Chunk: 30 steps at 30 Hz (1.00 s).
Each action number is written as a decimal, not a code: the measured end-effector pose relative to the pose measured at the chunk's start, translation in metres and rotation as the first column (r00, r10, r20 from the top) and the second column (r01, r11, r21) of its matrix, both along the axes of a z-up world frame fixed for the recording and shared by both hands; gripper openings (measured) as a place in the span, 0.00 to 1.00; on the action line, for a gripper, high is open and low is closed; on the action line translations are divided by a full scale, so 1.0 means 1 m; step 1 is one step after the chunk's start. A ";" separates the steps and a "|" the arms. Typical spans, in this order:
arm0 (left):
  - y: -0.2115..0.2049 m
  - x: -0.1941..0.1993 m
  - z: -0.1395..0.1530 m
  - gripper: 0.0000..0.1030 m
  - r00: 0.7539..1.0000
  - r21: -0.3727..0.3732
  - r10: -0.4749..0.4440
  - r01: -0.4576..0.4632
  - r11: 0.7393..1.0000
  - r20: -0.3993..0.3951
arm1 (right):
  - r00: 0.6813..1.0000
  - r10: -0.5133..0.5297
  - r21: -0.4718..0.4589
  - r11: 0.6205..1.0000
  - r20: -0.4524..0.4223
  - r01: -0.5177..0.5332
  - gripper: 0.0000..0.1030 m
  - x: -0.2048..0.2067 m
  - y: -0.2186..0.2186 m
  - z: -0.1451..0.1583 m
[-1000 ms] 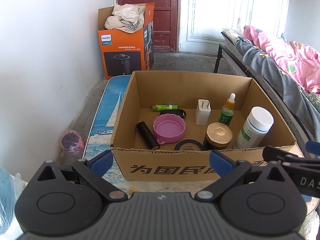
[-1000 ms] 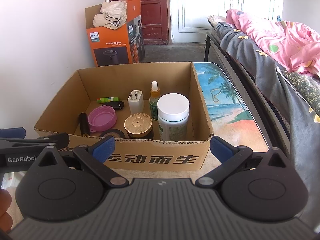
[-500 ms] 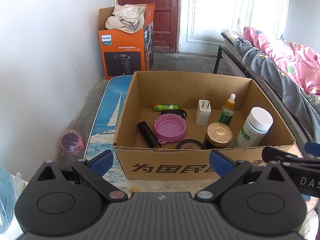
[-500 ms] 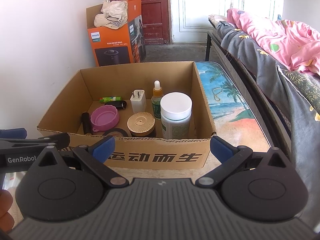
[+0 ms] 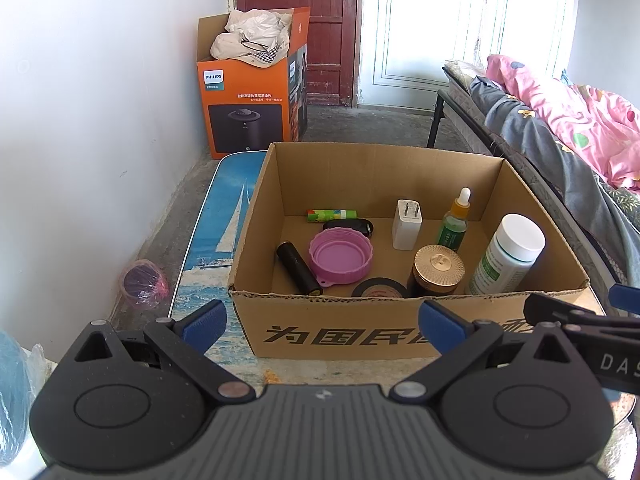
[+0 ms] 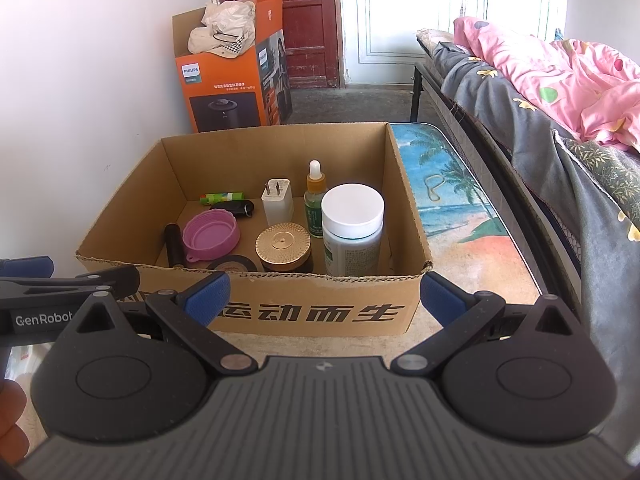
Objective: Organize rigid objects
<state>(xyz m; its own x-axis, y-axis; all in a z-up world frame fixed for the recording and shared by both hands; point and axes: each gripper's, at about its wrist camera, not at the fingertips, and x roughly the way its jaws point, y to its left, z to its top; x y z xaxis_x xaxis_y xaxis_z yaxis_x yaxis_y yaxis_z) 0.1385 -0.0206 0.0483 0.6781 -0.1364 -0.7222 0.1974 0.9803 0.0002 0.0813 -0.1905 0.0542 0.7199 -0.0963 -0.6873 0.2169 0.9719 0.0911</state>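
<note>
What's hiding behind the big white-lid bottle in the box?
In the right wrist view, a green dropper bottle stands just behind the white-lid bottle, partly covered. The box floor behind the big bottle is hidden.

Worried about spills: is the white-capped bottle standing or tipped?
Standing upright: the white-capped pill bottle rests on its base inside the cardboard box, cap on top.

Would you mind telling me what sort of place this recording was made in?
Most likely a bedroom in a home: a bed with a pink quilt runs along the right, a wooden door stands at the back, and household odds sit in a cardboard box.
</note>
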 end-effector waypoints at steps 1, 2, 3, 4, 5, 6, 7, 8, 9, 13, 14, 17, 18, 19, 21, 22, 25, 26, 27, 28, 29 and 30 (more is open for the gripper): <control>0.000 0.000 0.000 0.99 1.000 0.000 0.001 -0.001 1.000 0.000 | 1.000 0.000 0.000 1.000 0.000 0.000 0.99 0.000 0.000 0.000; 0.000 0.000 0.000 0.99 1.000 0.000 0.001 -0.001 1.000 0.001 | 1.000 0.000 0.001 1.000 -0.001 0.000 0.99 0.000 0.000 0.000; 0.000 0.000 0.000 0.99 1.000 0.000 0.000 0.000 1.000 0.000 | 1.000 0.000 0.000 1.000 -0.002 0.000 0.99 0.000 0.000 0.000; 0.000 0.000 0.000 0.99 1.000 0.000 0.000 0.000 1.000 -0.001 | 1.000 0.001 0.000 1.000 -0.001 -0.001 0.99 0.000 0.000 0.000; 0.000 0.000 0.000 1.00 1.000 0.000 0.001 -0.001 1.000 -0.001 | 1.000 0.000 0.000 1.000 -0.002 0.000 0.99 0.000 0.000 0.000; 0.000 0.000 0.000 0.99 1.000 0.000 0.000 0.000 1.000 -0.001 | 1.000 0.000 0.000 1.000 -0.002 0.000 0.99 0.000 0.000 0.000; 0.000 0.000 0.000 0.99 1.000 0.000 0.001 -0.001 1.000 0.000 | 1.000 0.000 0.001 1.000 -0.001 0.000 0.99 0.000 0.000 0.000; 0.000 0.000 0.000 0.99 1.000 0.001 0.001 -0.001 1.000 0.000 | 1.000 0.000 0.001 1.000 -0.001 0.000 0.99 0.000 0.000 0.000; 0.000 0.000 0.000 0.99 1.000 0.001 0.001 -0.001 1.000 0.000 | 1.000 0.000 0.001 1.000 -0.002 0.000 0.99 0.000 0.000 0.000; 0.000 0.000 0.000 0.99 1.000 0.001 0.002 -0.002 1.000 0.000 | 1.000 0.000 0.001 1.000 -0.001 0.000 0.99 0.000 0.000 0.000; 0.000 0.000 0.001 0.99 1.000 0.001 0.002 -0.002 1.000 0.001 | 1.000 0.000 0.001 1.000 -0.001 0.000 0.99 0.000 0.000 0.000; 0.000 0.000 0.000 0.99 1.000 0.001 0.002 -0.002 1.000 0.000 | 1.000 0.000 0.001 1.000 -0.002 0.000 0.99 0.000 0.000 0.000; 0.000 0.000 0.000 0.99 1.000 0.001 0.002 -0.002 1.000 0.000 | 1.000 0.000 0.001 1.000 -0.002 0.000 0.99 0.000 0.000 0.000; 0.000 0.000 0.000 0.99 1.000 0.002 0.002 -0.002 1.000 0.000 | 1.000 0.000 0.001 1.000 -0.002 0.000 0.99 0.000 0.000 0.000; 0.000 0.000 0.000 0.99 1.000 0.002 0.002 -0.002 1.000 0.000 | 1.000 -0.001 0.003 1.000 -0.003 0.001 0.99 -0.001 0.000 0.000; 0.000 0.000 0.000 0.99 1.000 0.002 0.002 -0.002 1.000 0.000 | 1.000 -0.002 0.004 1.000 -0.004 0.002 0.99 -0.001 0.000 -0.001; 0.000 0.000 0.001 0.99 1.000 0.000 0.003 -0.003 1.000 0.000 | 1.000 -0.002 0.002 1.000 -0.003 0.002 0.99 -0.002 0.000 -0.001; 0.000 0.000 0.000 0.99 1.000 0.001 0.002 -0.002 1.000 0.000 | 1.000 -0.002 0.002 1.000 -0.003 0.002 0.99 -0.002 0.000 -0.001; 0.000 0.000 0.000 0.99 1.000 0.001 0.003 -0.003 1.000 0.000 | 1.000 -0.002 0.003 1.000 -0.003 0.002 0.99 -0.002 0.000 -0.001; 0.000 0.000 0.000 0.99 1.000 0.001 0.002 -0.002 1.000 0.001 | 1.000 -0.002 0.003 1.000 -0.003 0.002 0.99 -0.002 0.000 -0.001; 0.000 -0.001 0.000 0.99 1.000 0.001 0.003 -0.003 1.000 0.001 | 1.000 -0.001 0.003 1.000 -0.003 0.001 0.99 -0.002 0.000 -0.001; 0.000 -0.001 0.000 0.99 1.000 0.001 0.003 -0.003 1.000 0.001 | 1.000 -0.001 0.002 1.000 -0.004 0.001 0.99 -0.002 0.000 -0.001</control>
<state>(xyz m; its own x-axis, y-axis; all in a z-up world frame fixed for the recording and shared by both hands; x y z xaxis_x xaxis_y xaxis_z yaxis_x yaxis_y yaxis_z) 0.1379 -0.0208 0.0486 0.6795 -0.1332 -0.7215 0.1943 0.9809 0.0018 0.0792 -0.1904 0.0535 0.7174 -0.0956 -0.6901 0.2187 0.9714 0.0927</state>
